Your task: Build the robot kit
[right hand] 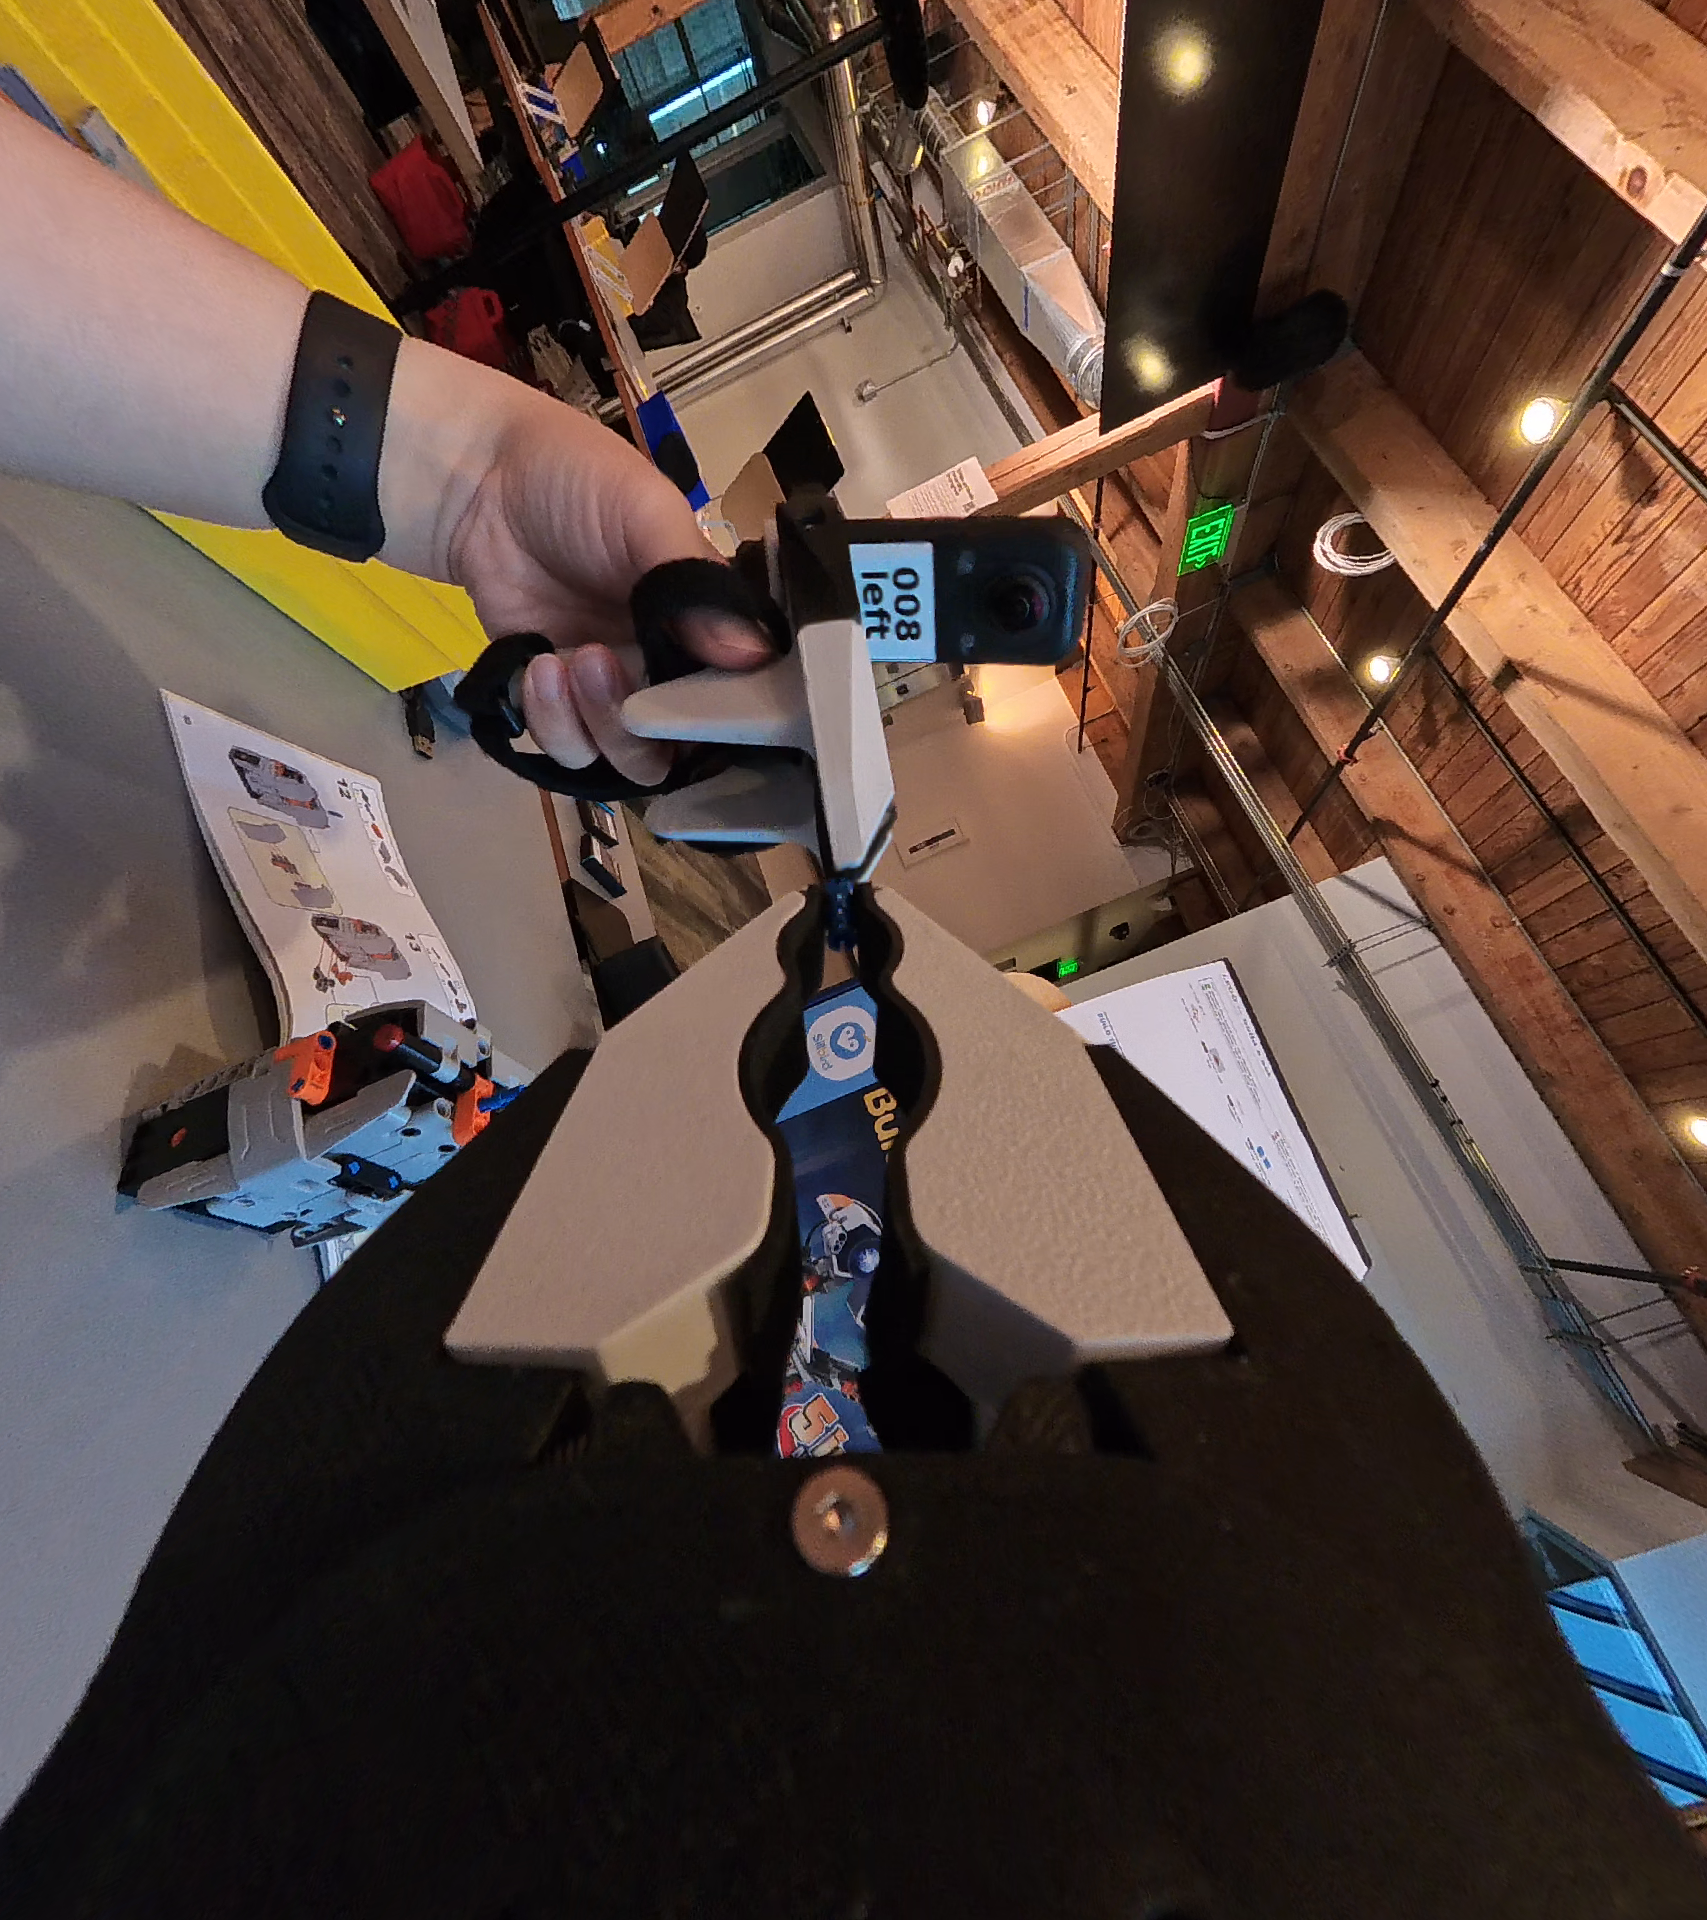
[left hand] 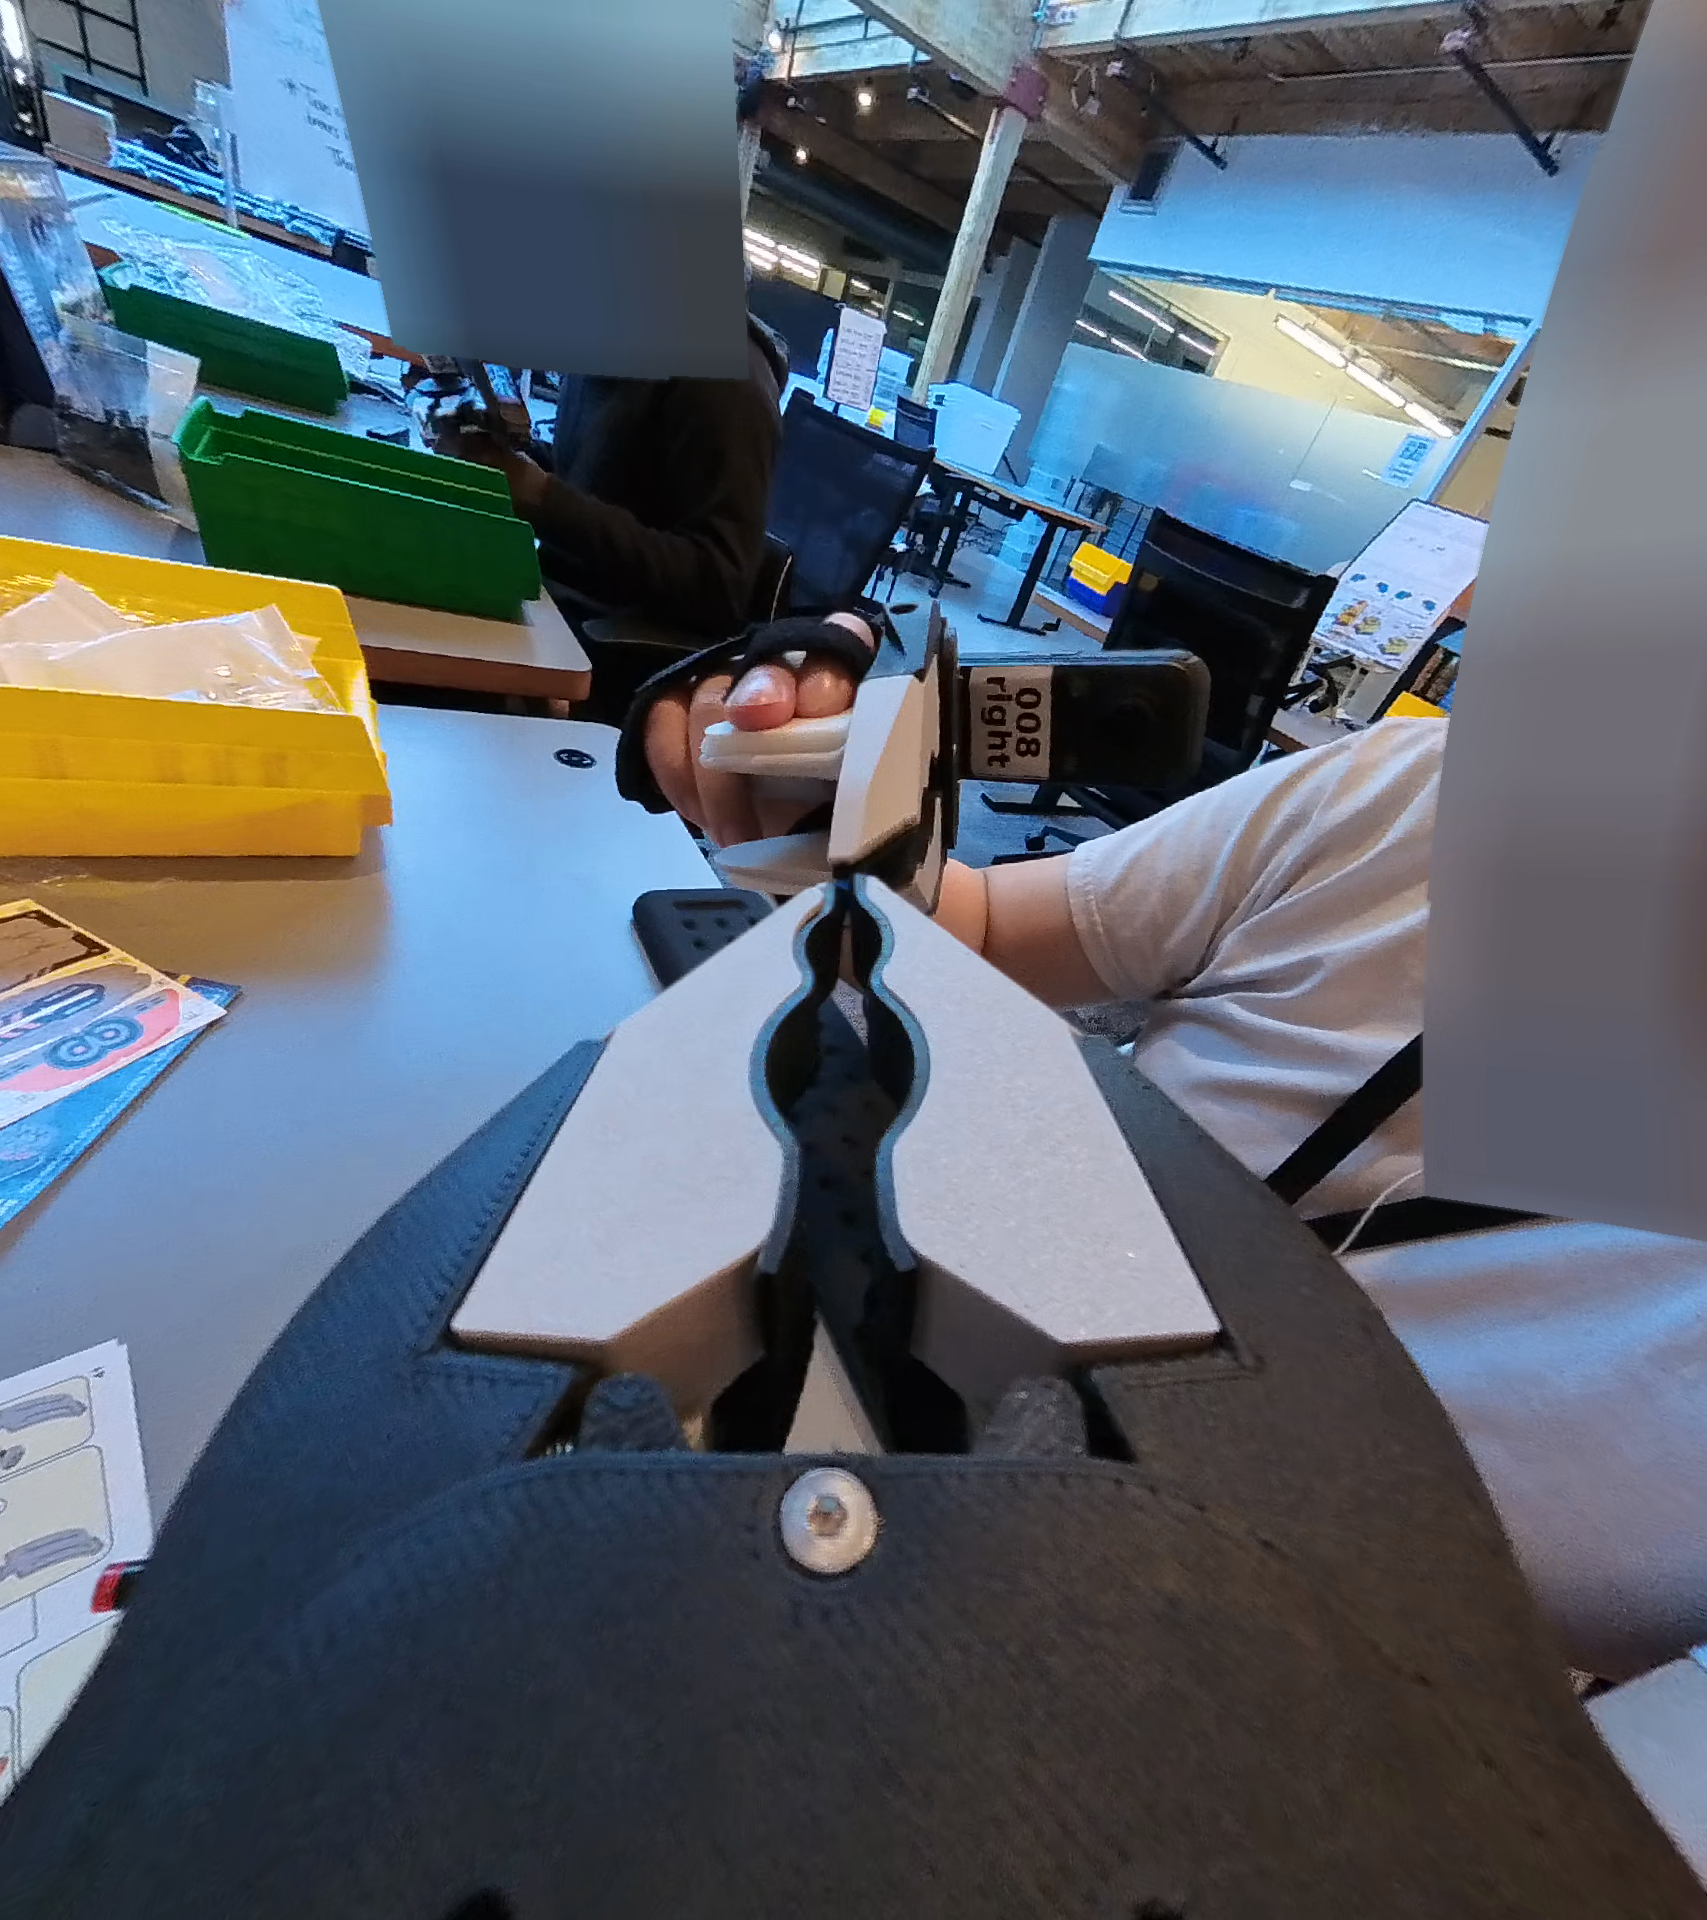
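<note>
1. Right wrist view: right gripper point(right hand: 841, 914) narrowed to a slit at its tips, pinching a small blue piece point(right hand: 838, 923) held in the air above the tabletop point(right hand: 49, 831).
2. Left gripper point(right hand: 854, 857) tip to tip with it, fingers drawn together; touching the blue piece or merely just beside it, not distinguishable.
3. Blue piece: tiny, hard-looking plastic, exact form blurred. Probably very light and stiff, smooth enough to slip or twist out of a pinch; best taken across its flattest faces, squarely at the fingertips.
4. Gripper fingers: matt grey, wedge-shaped, with scalloped inner edges; black textured body behind, one bright screw at centre.
5. Hand point(right hand: 537, 540) in black finger loops on the left gripper's grey handle; black perforated wristband point(right hand: 329, 426) on the forearm.
6. On the grey, smooth tabletop: open instruction booklet point(right hand: 309, 831), thin and floppy, and touching it a partly built brick model point(right hand: 309, 1122) in grey, black and orange.
7. Left wrist view: yellow bin point(left hand: 132, 769) of clear plastic bags, green bin point(left hand: 361, 520) behind it, glossy sticker sheet point(left hand: 28, 1018) lying flat.
</note>
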The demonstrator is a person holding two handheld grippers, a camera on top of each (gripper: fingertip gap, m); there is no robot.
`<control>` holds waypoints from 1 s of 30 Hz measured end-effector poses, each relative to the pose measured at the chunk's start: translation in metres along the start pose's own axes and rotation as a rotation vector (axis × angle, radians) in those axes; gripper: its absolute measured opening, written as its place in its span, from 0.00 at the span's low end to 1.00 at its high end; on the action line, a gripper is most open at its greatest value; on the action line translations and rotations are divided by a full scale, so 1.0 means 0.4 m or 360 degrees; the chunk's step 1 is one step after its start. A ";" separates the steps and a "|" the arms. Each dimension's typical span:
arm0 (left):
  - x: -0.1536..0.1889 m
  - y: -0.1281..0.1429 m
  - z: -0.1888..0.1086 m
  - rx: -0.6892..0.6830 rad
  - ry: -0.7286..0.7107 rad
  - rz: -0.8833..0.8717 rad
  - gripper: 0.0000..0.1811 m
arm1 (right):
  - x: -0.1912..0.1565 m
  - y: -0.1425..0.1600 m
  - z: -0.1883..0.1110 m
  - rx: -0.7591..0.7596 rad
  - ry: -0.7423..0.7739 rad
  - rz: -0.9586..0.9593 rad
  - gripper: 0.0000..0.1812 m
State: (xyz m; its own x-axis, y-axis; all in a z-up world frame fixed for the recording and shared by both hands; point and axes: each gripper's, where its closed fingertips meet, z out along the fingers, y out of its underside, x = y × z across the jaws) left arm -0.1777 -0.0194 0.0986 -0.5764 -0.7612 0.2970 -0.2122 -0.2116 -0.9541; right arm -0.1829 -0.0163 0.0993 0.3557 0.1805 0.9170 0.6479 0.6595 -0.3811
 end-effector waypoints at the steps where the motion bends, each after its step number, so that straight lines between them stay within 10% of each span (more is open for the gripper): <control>1: 0.000 -0.001 0.002 0.0002 -0.0001 0.0005 0.00 | 0.000 -0.001 -0.001 0.0002 -0.0001 -0.0003 0.01; 30: 0.004 0.008 0.012 -0.0037 -0.0007 0.0073 0.00 | -0.001 -0.003 -0.003 0.0012 -0.0015 0.0029 0.02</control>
State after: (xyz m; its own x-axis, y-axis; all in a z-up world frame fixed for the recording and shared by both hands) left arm -0.1757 -0.0241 0.0959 -0.5825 -0.7725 0.2530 -0.2039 -0.1624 -0.9654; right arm -0.1830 -0.0180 0.0991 0.3612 0.1996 0.9109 0.6360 0.6616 -0.3972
